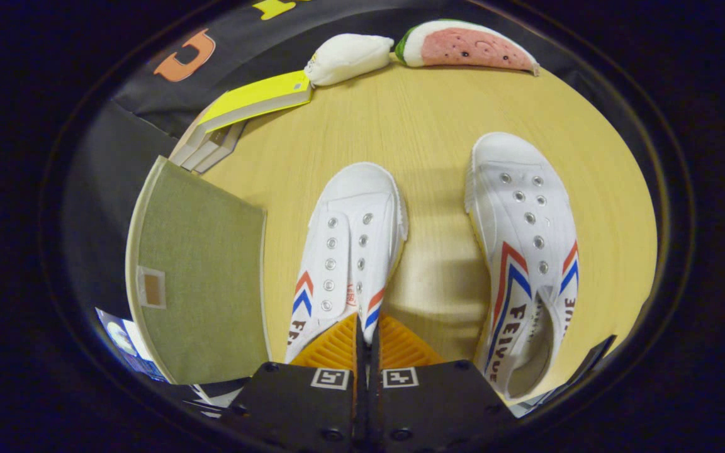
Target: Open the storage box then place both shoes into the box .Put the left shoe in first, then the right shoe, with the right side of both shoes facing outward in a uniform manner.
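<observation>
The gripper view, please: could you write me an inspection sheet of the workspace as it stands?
Surface: wooden table.
Job's things: olive storage box beside the near shoe; second shoe lies apart, toes pointing away.
Clutter: yellow book atop a stack, white plush, watermelon plush at the far edge.
Gripper: gripper fingers pressed together on the near shoe's opening edge.
Cables: nothing seen.
Surroundings: black cloth wall.

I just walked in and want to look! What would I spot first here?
Two white shoes with red and blue stripes sit on the wooden table: the nearer shoe has its side pinched between the orange fingers of the gripper, the other shoe lies beside it. Beyond them rests a plush watermelon slice.
</observation>
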`<state>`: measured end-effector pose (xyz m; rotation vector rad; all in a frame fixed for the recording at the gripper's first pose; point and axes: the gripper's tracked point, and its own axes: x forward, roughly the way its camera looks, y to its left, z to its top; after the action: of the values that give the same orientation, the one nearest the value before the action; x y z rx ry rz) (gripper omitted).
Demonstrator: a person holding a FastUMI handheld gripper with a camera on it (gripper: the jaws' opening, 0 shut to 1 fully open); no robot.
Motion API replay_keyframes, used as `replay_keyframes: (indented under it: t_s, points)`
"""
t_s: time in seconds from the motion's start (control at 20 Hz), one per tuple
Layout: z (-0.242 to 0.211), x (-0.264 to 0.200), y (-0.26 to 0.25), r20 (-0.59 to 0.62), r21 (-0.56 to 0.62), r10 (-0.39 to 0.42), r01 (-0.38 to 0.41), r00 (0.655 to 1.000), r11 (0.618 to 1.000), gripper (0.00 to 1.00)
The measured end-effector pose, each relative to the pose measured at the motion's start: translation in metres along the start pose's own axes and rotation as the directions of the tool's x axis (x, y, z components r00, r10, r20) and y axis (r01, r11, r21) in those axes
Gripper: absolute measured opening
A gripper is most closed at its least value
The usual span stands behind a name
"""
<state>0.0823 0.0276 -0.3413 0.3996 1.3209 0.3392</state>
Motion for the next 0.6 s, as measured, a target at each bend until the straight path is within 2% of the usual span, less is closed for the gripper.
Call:
replay_keyframes:
  t_s: [0.3, 0.6]
  points:
    - [-0.019, -0.05, 0.028, 0.074, 0.054, 0.056, -0.06, 0.996, 0.997, 0.06]
    - [-0.023, -0.14, 0.084, 0.209, 0.02, 0.103, -0.109, 0.973, 0.994, 0.05]
